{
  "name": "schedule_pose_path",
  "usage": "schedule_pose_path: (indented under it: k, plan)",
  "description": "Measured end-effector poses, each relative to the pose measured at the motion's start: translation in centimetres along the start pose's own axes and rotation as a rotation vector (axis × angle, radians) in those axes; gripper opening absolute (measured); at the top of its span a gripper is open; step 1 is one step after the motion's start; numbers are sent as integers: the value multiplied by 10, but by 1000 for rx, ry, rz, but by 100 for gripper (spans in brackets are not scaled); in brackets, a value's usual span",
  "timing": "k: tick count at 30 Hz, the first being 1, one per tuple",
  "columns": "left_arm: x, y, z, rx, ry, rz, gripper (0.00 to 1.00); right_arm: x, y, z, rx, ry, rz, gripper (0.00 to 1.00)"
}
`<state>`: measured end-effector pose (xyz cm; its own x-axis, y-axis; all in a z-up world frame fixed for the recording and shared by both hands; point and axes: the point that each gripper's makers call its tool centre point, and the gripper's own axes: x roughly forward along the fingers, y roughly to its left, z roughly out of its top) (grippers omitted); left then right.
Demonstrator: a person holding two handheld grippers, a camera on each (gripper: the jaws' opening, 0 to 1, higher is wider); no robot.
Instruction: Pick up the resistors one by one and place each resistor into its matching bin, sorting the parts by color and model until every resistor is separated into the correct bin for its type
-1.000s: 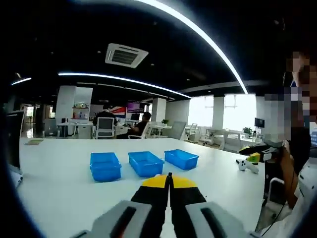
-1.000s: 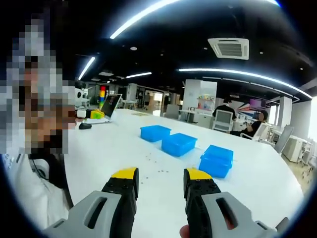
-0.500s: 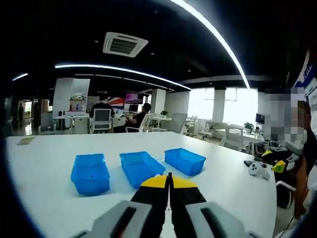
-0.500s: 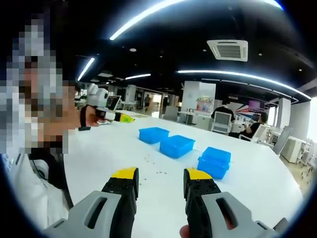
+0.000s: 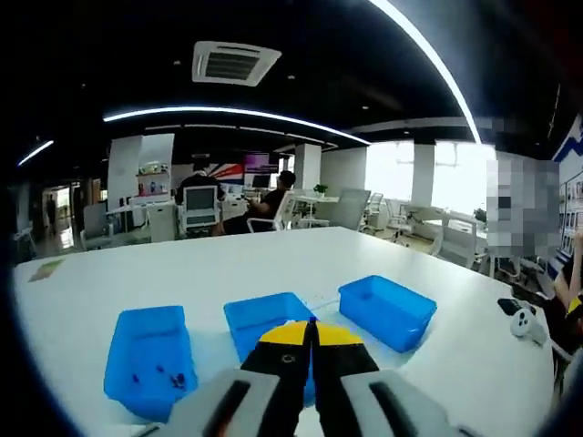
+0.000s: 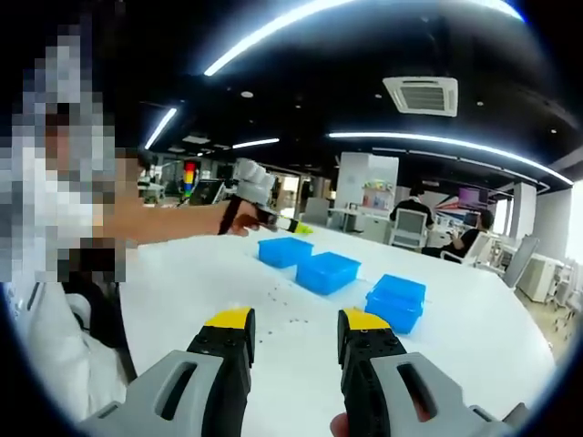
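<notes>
Three blue bins stand in a row on the white table point(image 5: 109, 282). The left bin point(image 5: 146, 360) holds a few small dark parts, the middle bin point(image 5: 264, 314) lies right behind my jaws, and the right bin point(image 5: 387, 309) looks bare. My left gripper point(image 5: 311, 330) is shut, and I see nothing between its yellow tips. In the right gripper view it point(image 6: 298, 228) hovers above the nearest-left bin point(image 6: 284, 250), held by a hand. Small resistors point(image 6: 290, 305) are scattered on the table before the bins. My right gripper point(image 6: 296, 320) is open and holds nothing, short of the resistors.
A white controller point(image 5: 521, 320) lies near the table's right edge. A person's arm point(image 6: 173, 223) reaches across from the left in the right gripper view. Office desks, chairs and seated people point(image 5: 273, 196) fill the background behind the table.
The left gripper has swung in from the table's side to just above the bins, which now loom larger in its view. The right gripper has held still.
</notes>
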<state>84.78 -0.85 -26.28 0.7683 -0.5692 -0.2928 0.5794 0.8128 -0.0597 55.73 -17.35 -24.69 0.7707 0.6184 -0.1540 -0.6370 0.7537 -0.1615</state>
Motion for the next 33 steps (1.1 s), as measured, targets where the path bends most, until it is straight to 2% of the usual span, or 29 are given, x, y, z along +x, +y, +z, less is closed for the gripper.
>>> schedule_pose_path:
  k: [2, 3, 8, 10, 12, 14, 15, 20, 25, 29, 33]
  plan:
    - [10, 0, -2, 25, 8, 3, 4, -1, 0, 0, -2, -1, -1, 38]
    - [15, 4, -2, 53, 12, 26, 4, 0, -1, 0, -1, -2, -3, 38]
    - [32, 14, -5, 60, 8, 70, 5, -3, -5, 1, 1, -5, -12, 38]
    - [35, 17, -14, 114, 46, 85, 16, -4, -5, 1, 1, -8, -12, 38]
    - [36, 14, -16, 133, 43, 72, 34, -4, -5, 1, 1, -9, -11, 38]
    - [34, 15, -14, 141, 38, 70, 45, -4, -5, 1, 2, -9, -13, 38]
    - [33, 15, -10, 137, 28, 72, 48, -3, -6, 0, 3, -8, -13, 38]
    - [24, 17, 3, 134, -3, 82, 48, -2, -3, 0, 1, -8, -8, 38]
    - [0, 7, 16, 137, -49, 60, 46, -2, -2, 0, 1, -5, -7, 38]
    - [-33, -6, 24, 130, -94, 22, 45, 0, -1, -1, 0, -2, -5, 38]
    - [-78, -30, 30, 130, -155, -35, 44, 2, 0, -3, 0, 5, -1, 38]
